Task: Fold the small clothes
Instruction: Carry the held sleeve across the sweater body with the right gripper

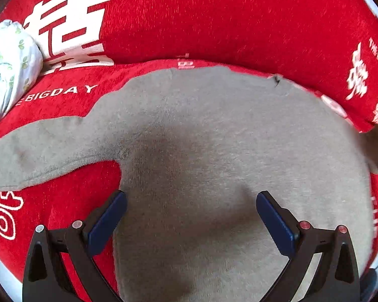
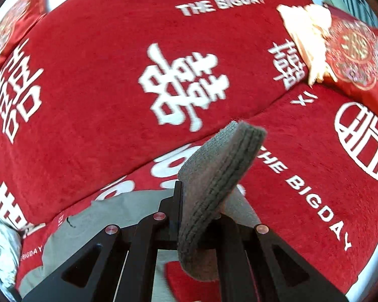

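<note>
A small grey knit sweater (image 1: pixel 201 138) lies flat on the red sofa cover, one sleeve (image 1: pixel 45 148) stretched out to the left. My left gripper (image 1: pixel 191 216) is open and hovers over the sweater's lower body, blue pads wide apart, holding nothing. My right gripper (image 2: pixel 199 214) is shut on the ribbed cuff of the other sleeve (image 2: pixel 219 173) and holds it lifted above the seat. The sweater's body also shows in the right wrist view (image 2: pixel 108 216), low at the left.
The red sofa cover (image 1: pixel 226 20) with white characters and "THE BIGDAY" lettering covers seat and backrest. A white floral bundle (image 1: pixel 10 63) lies at the left. A red embroidered cushion (image 2: pixel 357 58) and a cream tasselled piece (image 2: pixel 307 37) sit at the far right.
</note>
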The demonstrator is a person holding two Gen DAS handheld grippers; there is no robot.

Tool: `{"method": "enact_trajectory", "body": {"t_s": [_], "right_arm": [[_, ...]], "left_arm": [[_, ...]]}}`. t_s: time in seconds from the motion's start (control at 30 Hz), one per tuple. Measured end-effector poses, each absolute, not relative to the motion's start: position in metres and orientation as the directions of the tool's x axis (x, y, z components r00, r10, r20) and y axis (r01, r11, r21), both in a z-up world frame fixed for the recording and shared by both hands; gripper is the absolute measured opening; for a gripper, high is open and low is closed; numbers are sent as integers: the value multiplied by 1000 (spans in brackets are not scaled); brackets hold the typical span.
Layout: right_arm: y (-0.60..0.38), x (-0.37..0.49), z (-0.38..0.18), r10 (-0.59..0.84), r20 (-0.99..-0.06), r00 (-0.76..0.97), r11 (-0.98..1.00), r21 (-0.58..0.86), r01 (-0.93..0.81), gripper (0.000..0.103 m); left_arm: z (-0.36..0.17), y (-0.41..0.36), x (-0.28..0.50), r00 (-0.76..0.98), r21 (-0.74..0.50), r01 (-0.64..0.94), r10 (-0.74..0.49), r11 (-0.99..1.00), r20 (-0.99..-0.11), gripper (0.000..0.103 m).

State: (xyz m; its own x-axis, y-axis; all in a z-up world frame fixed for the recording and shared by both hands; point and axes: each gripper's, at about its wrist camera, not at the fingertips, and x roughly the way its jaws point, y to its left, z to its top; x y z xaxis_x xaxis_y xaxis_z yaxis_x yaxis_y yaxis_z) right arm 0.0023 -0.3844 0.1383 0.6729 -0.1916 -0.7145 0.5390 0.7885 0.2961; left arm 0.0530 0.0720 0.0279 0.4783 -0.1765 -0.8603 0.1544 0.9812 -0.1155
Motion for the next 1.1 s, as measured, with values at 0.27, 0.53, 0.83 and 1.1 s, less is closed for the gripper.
{"method": "enact_trajectory", "body": {"t_s": [0.27,0.53,0.83,1.1], "right_arm": [[-306,36,153,-176,-713,678,842,248,479,5],[-235,66,157,-113,-705,700,886,247,392,5],[-153,100,132,-6,-720,694,912,281,300,5],[-88,115,99,62,-754,653,945,255,205,5]], "left_arm": [[36,83,52,531,-99,134,-156,986,-833,103],[46,89,51,563,-106,133,-164,985,-810,103],[42,114,61,541,-196,68,-202,978,-816,103],[44,145,68,537,-299,-26,-239,954,-809,103]]}}
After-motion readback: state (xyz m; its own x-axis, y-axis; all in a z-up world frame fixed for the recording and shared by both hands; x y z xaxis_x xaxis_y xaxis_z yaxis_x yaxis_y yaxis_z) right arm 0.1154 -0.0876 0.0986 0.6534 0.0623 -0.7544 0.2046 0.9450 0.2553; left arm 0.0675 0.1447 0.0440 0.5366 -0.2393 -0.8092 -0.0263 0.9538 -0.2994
